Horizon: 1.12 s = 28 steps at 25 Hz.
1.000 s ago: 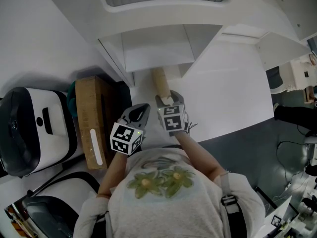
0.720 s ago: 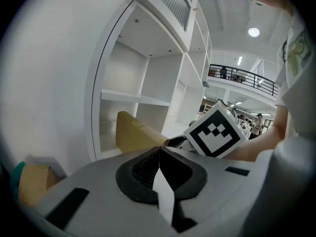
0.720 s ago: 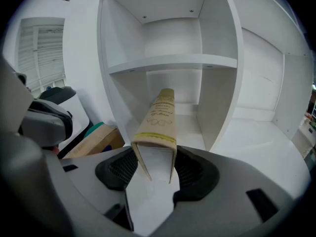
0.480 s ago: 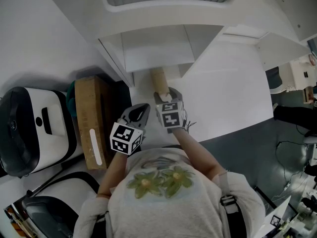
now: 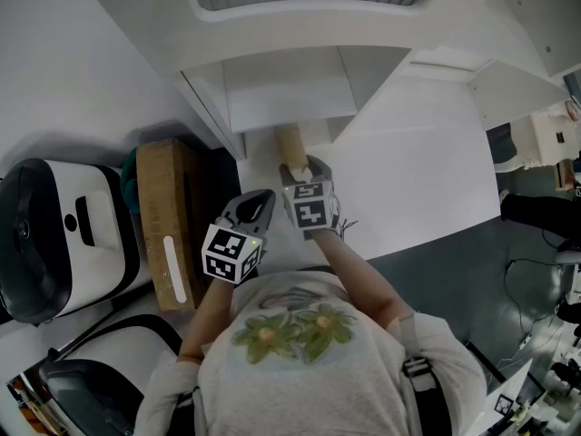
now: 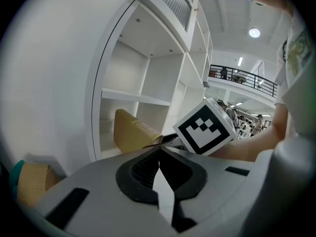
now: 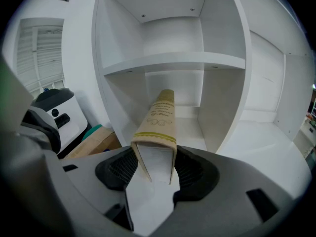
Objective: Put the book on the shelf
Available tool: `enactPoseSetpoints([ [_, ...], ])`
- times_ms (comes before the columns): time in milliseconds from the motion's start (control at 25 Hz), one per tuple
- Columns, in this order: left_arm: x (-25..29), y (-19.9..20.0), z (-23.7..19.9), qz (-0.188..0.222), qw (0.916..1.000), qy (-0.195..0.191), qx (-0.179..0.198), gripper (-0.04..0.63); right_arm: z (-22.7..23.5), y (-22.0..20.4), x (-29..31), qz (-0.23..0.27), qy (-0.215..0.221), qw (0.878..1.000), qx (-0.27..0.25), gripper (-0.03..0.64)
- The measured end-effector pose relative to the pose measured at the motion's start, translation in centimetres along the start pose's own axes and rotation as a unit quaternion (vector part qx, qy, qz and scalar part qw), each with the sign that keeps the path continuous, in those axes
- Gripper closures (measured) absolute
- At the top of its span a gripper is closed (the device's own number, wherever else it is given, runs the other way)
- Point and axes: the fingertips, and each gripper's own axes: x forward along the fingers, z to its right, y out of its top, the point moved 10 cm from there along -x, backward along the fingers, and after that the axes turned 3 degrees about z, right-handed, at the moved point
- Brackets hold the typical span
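A tan book (image 7: 159, 122) with gold print on its spine is clamped by its lower end in my right gripper (image 7: 155, 169), spine up. It points into the lower middle compartment of the white shelf (image 7: 173, 60). In the head view the book (image 5: 292, 146) reaches from the right gripper (image 5: 309, 173) toward the shelf (image 5: 286, 89). My left gripper (image 6: 159, 152) has its jaws together with nothing between them. It hovers to the left of the right gripper (image 6: 170, 139), and the book (image 6: 131, 131) shows beyond it. In the head view the left gripper (image 5: 254, 209) hangs just left of the right one.
A brown cardboard box (image 5: 171, 216) lies on the floor left of the shelf, beside a teal object (image 5: 132, 184). A white and black machine (image 5: 54, 234) stands at the far left. A white panel (image 5: 427, 153) lies to the right of the shelf.
My right gripper has moved a little forward with the book, pushing it toward the shelf compartment. The left gripper has stayed in place.
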Motion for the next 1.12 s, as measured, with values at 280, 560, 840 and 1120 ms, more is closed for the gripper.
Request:
enactPoseSetpoints([
  [280,0.1,-0.1,-0.1,0.000,1.0000,0.002,-0.001,0.566,0.2,0.4,0.8,0.002,0.000,1.000,0.000,0.370],
  [560,0.2,0.0,-0.1,0.001,1.0000,0.003,-0.005,0.566,0.3,0.8,1.7,0.006,0.001,1.000,0.001,0.370],
  [840,0.4,0.0,-0.3,-0.001,1.0000,0.003,-0.007,0.566,0.4,1.6,2.3,0.012,0.003,1.000,0.005,0.370],
  [1120,0.5,0.1,-0.7,-0.004,0.9999,0.005,-0.008,0.566,0.5,2.3,3.2,0.014,0.006,1.000,0.009,0.370],
])
